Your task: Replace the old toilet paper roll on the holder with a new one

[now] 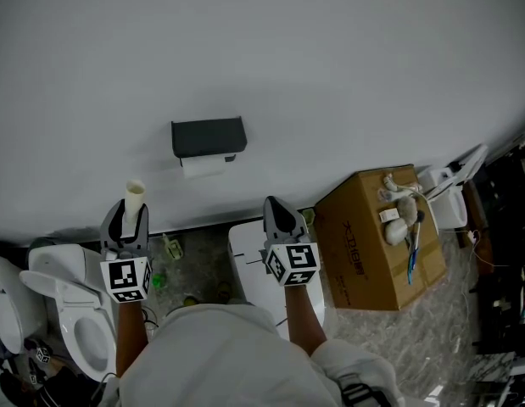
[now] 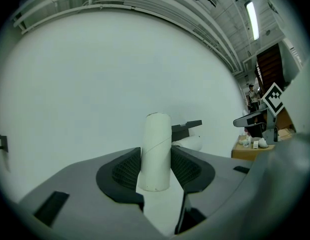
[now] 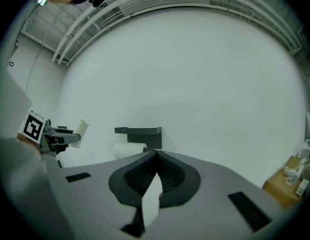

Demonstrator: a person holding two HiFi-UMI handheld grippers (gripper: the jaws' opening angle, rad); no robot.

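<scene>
Pale cardboard tube (image 2: 156,151), bare of paper. Clamped upright between the jaws of the left tool (image 1: 126,214), pads pressed on its lower part, upper end standing proud of the jaw tips. Held in the air at the left, in front of the white wall (image 1: 330,75), apart from the holder.

Dark grey holder (image 1: 208,136), fixed on the wall, up and to the right of the tube. White paper roll (image 1: 203,166) seated just under the holder's cover, touching it.

Right tool (image 3: 156,156): clenched, ribbed pads met at the tips, nothing between them. Pointed at the wall, with holder and roll just above the jaw tips in the right gripper view. Below and right of the holder in the head view, apart from it.

Lower in the head view:
- White toilet (image 1: 71,312) at lower left.
- Brown cardboard box (image 1: 364,236) at right, close to the wall. Small white objects and a blue-handled item on top, too small to identify.
- Speckled floor (image 1: 203,270) between toilet and box, a few small green bits on it.
- White flat-topped object (image 1: 245,261) under the right tool, kind not clear.
</scene>
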